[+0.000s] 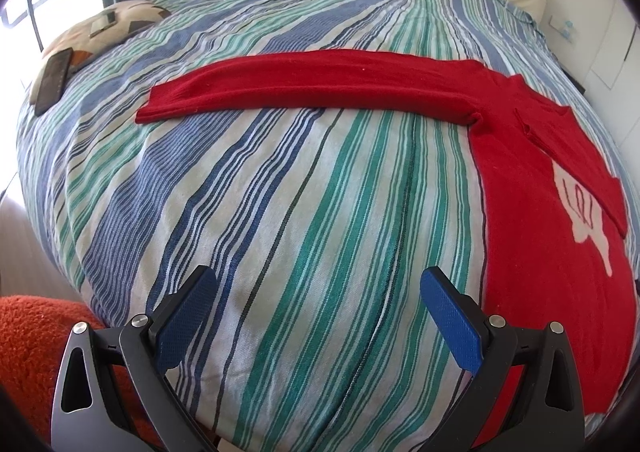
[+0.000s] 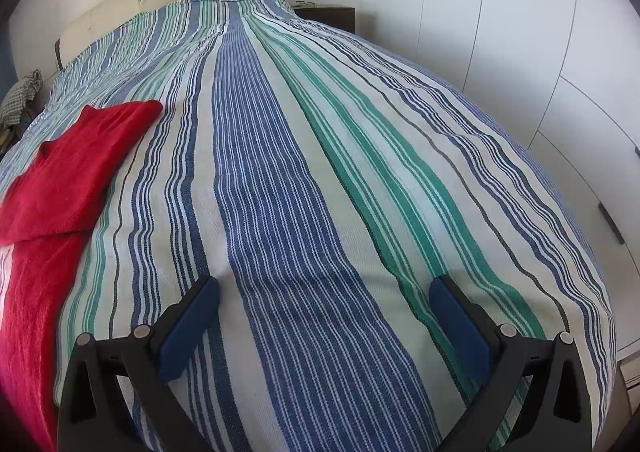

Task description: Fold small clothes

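Red sweater (image 1: 540, 211) flat on striped bedspread (image 1: 300, 232), left sleeve (image 1: 304, 85) outstretched, right sleeve (image 2: 80, 155) folded. Left gripper (image 1: 316, 316), right gripper (image 2: 324, 324): released, empty. Next, judged: left sleeve inward.

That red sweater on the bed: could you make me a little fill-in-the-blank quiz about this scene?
1. The sweater is coloured ___.
2. One sleeve lies stretched out, away from the body; the other is folded ___ the body.
3. Both tongs, left and right, are ___ and hold nothing.
4. The phone rests on a ___.

Missing words: red; over; open; cushion
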Motion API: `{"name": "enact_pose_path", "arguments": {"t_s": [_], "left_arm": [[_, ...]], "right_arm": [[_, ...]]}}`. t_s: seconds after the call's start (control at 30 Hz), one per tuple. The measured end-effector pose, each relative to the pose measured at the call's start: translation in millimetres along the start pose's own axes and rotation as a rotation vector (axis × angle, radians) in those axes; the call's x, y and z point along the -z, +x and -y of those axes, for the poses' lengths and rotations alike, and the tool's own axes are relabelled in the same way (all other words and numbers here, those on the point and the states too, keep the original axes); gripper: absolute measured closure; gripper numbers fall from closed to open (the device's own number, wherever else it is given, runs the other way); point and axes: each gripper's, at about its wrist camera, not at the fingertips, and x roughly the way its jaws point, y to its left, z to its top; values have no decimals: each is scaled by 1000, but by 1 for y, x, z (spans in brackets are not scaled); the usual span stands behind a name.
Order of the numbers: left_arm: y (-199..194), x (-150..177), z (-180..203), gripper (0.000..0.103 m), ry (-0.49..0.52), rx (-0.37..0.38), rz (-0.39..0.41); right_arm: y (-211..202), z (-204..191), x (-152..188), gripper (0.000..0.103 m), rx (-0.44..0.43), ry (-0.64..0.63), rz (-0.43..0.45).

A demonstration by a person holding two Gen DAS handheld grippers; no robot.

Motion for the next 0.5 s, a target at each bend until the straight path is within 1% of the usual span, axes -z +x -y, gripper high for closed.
{"name": "enact_pose_path", "arguments": {"t_s": [0.13, 0.27, 0.5], "left_arm": [[0, 0, -8, 1, -27, -7, -4], [0, -3, -15, 1, -60, 10, -6], [-3, -5, -9, 1, -56, 34, 4]], "right_arm": [[0, 0, 0, 0, 0, 0, 0], [0, 0, 0, 0, 0, 0, 0], [0, 0, 0, 0, 0, -1, 0]]}}
